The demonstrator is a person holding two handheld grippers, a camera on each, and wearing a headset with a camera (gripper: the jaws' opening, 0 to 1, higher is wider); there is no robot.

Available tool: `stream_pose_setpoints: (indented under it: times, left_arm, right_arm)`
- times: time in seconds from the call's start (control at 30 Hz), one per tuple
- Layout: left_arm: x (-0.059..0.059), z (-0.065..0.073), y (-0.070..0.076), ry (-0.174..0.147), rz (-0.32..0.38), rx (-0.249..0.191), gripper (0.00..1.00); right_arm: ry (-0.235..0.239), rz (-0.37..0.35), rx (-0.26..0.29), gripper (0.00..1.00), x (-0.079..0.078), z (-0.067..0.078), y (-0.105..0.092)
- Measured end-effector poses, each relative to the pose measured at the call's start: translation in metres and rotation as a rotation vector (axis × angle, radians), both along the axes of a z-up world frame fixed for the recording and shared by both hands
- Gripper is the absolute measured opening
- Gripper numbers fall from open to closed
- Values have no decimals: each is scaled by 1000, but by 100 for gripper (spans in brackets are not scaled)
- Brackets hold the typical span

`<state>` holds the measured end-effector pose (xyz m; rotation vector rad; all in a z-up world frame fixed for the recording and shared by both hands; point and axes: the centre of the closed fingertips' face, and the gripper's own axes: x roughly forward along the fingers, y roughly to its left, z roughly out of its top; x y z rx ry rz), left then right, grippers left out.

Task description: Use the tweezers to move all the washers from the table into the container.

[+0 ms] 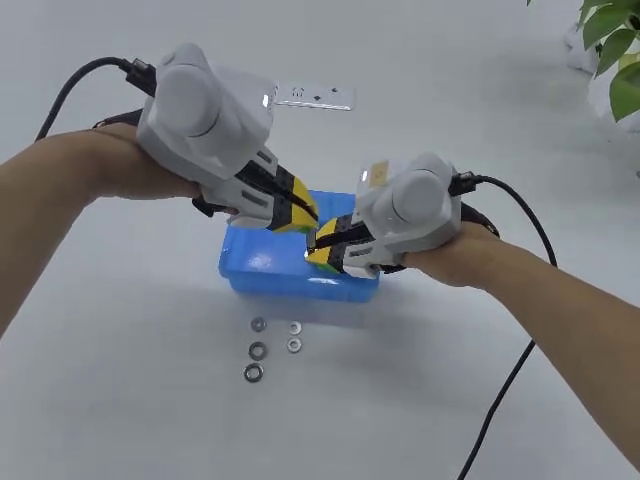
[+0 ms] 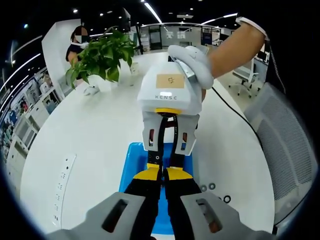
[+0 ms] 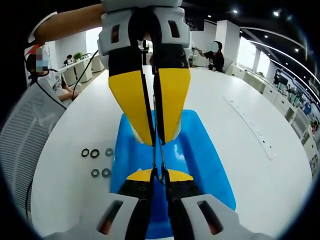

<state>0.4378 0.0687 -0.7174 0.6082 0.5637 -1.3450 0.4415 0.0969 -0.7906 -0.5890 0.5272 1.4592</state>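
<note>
Left tool (image 2: 162,171) and right tool (image 3: 160,174) both pinch thin dark metal tweezers (image 3: 154,152) over blue plastic container (image 3: 210,165); a mistimed release could drop them.

Glossy blue plastic container (image 1: 262,266), shiny metal washers (image 1: 257,350), matt white table (image 1: 420,70)

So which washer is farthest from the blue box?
The lowest washer in the head view, alone at the group's end; the other four washers lie nearer the blue container.
</note>
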Motion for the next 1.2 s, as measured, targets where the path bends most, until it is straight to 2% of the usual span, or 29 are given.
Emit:
stream_pose_setpoints:
  times: [0.23, 0.67, 0.97, 1.2]
  left_arm:
    - [-1, 2, -1, 1, 3, -3, 6]
    - [-4, 15, 0, -1, 17, -14, 6]
    - [-6, 27, 1, -7, 26, -15, 6]
    - [-11, 40, 2, -17, 22, -29, 6]
  right_arm:
    - [-12, 1, -2, 11, 1, 2, -1]
    - [-25, -3, 14, 11, -1, 14, -1]
    - [-31, -5, 60, 14, -3, 34, 5]
    - [-39, 8, 69, 15, -8, 43, 10]
